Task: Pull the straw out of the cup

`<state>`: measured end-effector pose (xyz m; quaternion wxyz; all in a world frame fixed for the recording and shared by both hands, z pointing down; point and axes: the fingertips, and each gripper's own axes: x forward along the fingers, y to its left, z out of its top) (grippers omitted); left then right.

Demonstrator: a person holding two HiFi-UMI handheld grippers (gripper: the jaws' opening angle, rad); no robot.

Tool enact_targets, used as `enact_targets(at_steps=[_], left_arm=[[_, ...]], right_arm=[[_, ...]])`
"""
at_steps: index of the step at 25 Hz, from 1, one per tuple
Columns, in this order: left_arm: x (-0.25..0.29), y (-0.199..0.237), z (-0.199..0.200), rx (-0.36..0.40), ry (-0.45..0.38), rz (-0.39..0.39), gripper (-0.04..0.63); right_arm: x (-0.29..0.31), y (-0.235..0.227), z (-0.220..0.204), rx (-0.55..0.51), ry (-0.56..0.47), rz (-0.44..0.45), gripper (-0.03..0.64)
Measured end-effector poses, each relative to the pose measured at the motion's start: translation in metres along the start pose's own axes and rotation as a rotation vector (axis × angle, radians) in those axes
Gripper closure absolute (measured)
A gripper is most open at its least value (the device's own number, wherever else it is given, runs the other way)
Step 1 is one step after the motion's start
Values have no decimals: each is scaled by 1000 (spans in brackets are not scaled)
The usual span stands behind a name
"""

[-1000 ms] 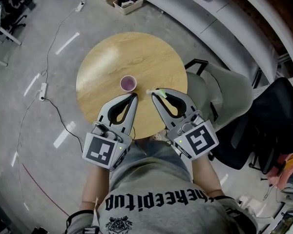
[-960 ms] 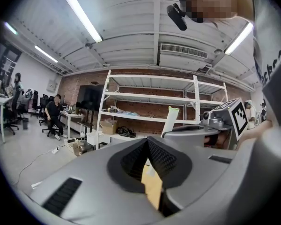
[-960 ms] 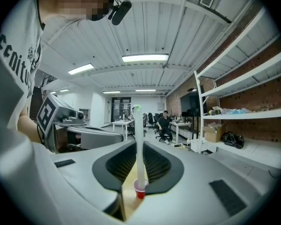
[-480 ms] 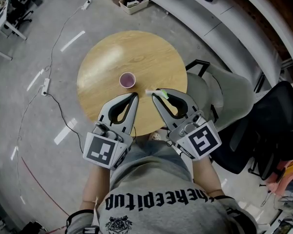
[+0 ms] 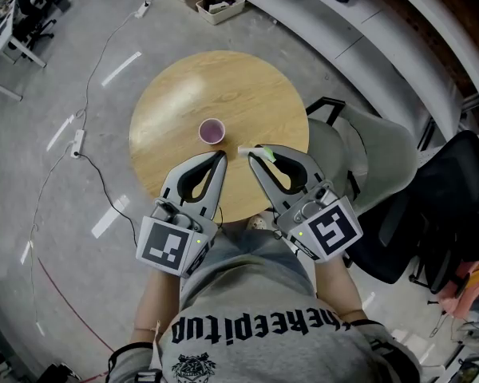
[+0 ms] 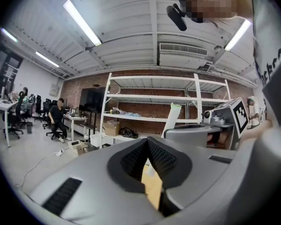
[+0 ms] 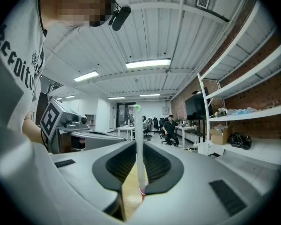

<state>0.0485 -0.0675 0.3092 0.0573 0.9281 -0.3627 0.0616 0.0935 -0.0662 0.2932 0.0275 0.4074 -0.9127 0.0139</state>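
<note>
One round wooden table (image 5: 223,86) fills the centre of the head view, with both grippers poised over its near edge. The left gripper (image 5: 219,158) has its jaws together with nothing between them. The right gripper (image 5: 254,152) is clamped on the straw (image 7: 139,144). A small purple cup (image 5: 211,131) stands near the middle of the table, with no straw in it.

Key relation: the cup lies ahead and to the left of the right gripper's tips. It is closer to the left gripper's tips and touches neither tool. The straw's long axis stands upright, crosswise to the jaws that hold it, and its lower end hangs clear of the cup. The extraction therefore appears complete, so any coming move would probably concern only where the straw goes.

Views compared: only the head view shows the cup and the gap between it and the straw, though the straw there is foreshortened to a pale stub. The right gripper view shows the straw's full length, with a green top and a reddish lower end. The left gripper view shows the straw from the side.
</note>
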Motion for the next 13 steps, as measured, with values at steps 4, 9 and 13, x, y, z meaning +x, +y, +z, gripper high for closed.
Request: enact_targets(at_steps=[4, 9, 13], left_arm=[[1, 1, -1, 4, 0, -6, 569], [1, 0, -2, 4, 4, -8, 569], [1, 1, -2, 6, 4, -5, 569]], right_arm=[[0, 0, 0, 1, -1, -5, 568], [0, 0, 0, 3, -5, -8, 568], [1, -1, 0, 4, -4, -10, 568]])
